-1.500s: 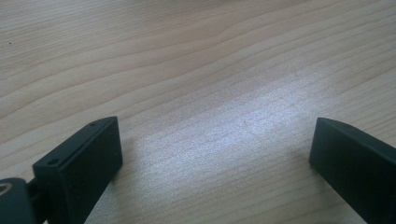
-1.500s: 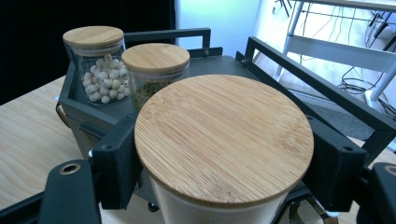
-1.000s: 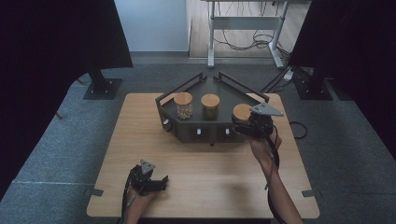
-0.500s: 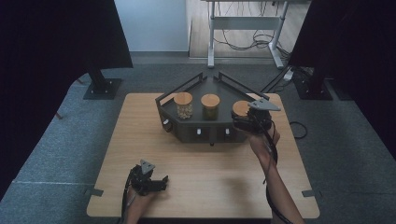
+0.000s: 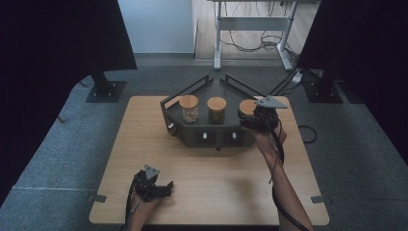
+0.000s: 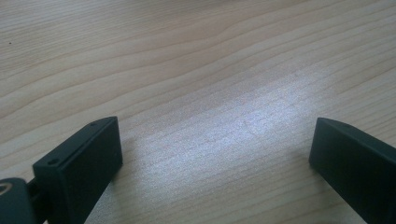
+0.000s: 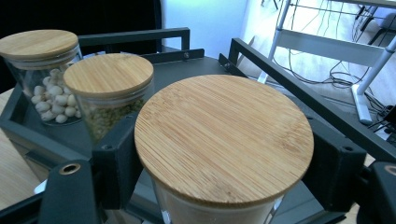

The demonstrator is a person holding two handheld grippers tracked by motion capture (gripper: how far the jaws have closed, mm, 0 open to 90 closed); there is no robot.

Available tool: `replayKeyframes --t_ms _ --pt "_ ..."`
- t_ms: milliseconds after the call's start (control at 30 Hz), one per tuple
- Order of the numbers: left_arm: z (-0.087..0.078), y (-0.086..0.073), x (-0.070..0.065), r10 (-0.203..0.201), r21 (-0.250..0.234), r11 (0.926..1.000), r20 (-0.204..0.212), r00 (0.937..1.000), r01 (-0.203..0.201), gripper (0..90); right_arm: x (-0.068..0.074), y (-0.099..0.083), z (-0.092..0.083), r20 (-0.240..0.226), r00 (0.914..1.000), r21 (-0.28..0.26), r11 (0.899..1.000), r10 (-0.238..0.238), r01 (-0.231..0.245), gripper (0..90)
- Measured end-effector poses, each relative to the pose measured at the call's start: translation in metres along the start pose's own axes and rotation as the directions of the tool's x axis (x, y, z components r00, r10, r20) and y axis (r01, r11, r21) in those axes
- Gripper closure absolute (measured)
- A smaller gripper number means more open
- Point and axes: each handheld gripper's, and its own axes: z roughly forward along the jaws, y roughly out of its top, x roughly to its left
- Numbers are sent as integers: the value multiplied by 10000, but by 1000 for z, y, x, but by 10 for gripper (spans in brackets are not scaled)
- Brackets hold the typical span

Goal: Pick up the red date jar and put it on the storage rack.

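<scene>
Up close, the right gripper (image 7: 224, 186) has its jaws either side of a glass jar (image 7: 219, 205) under its round bamboo lid (image 7: 224, 135).

Whether the jaws press the glass I cannot tell. From the high view, that jar stands at the right end of a dark angular rack (image 5: 192, 134) at the table's (image 5: 144, 144) far side. Two more lidded jars stand beside it, one of pale beans (image 7: 49, 100), one of greenish grains (image 7: 112, 114). The left gripper (image 6: 210, 154) rests with jaws wide over bare wood near the front edge.
</scene>
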Motion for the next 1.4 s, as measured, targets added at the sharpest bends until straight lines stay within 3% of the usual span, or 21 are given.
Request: replayKeyframes --t_ms 900,1400 --pt "0 0 0 -9 7 10000 7 10000 9 22 -8 8 36 213 9998 -11 10000 29 -28 234" --pt "0 0 0 -11 8 10000 9 10000 11 22 -9 -1 48 138 9999 74 9999 82 -83 233"
